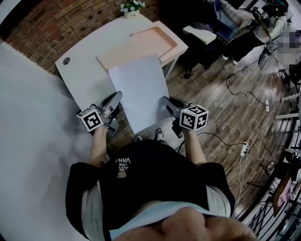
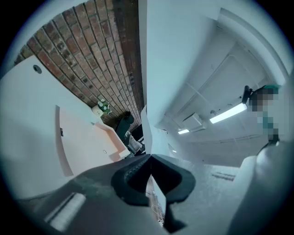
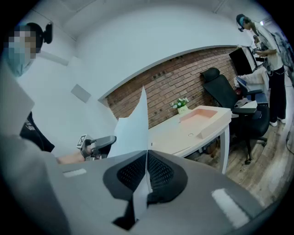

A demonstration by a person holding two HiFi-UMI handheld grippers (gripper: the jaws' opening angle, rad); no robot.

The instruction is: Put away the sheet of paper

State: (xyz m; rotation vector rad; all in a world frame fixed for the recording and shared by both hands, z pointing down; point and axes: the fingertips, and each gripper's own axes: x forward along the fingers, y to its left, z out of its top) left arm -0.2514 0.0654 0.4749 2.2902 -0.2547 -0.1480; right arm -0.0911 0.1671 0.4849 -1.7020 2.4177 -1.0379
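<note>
**A:** What lies ahead of the grippers?

**B:** A white counter (image 1: 84, 75), with a peach tray (image 1: 157, 42) on its far right part, beyond the right gripper's (image 1: 165, 101) tips.

**A:** And the arms?

**B:** The left arm (image 1: 97, 147) and right arm (image 1: 194, 147) both reach forward from the body, roughly level with each other. The marker cubes sit uppermost and the jaws point toward the counter.

**A:** Where is the paper (image 1: 140, 92)?

**B:** It spans the gap between the two grippers. It is a plain white rectangle, unfolded. The left gripper (image 1: 115, 98) is closed on its left edge and the right gripper is closed on its right edge. Each gripper's own view shows the sheet pinched between dark ribbed pads.

**A:** Does its far end touch the counter?

**B:** I cannot tell.

**A:** How do the views differ?

**B:** Only the head view shows the paper's whole outline, and there it overlaps the counter and the tray's near corner. The left gripper view shows the paper nearly edge-on. The right gripper view shows it rising from the jaws to a pointed corner. It also shows the left gripper across the sheet and a black chair (image 3: 221, 92) to the right of the counter.

**A:** Anything smaller?

**B:** A small potted plant (image 1: 131, 7) sits at the counter's far edge.
</note>
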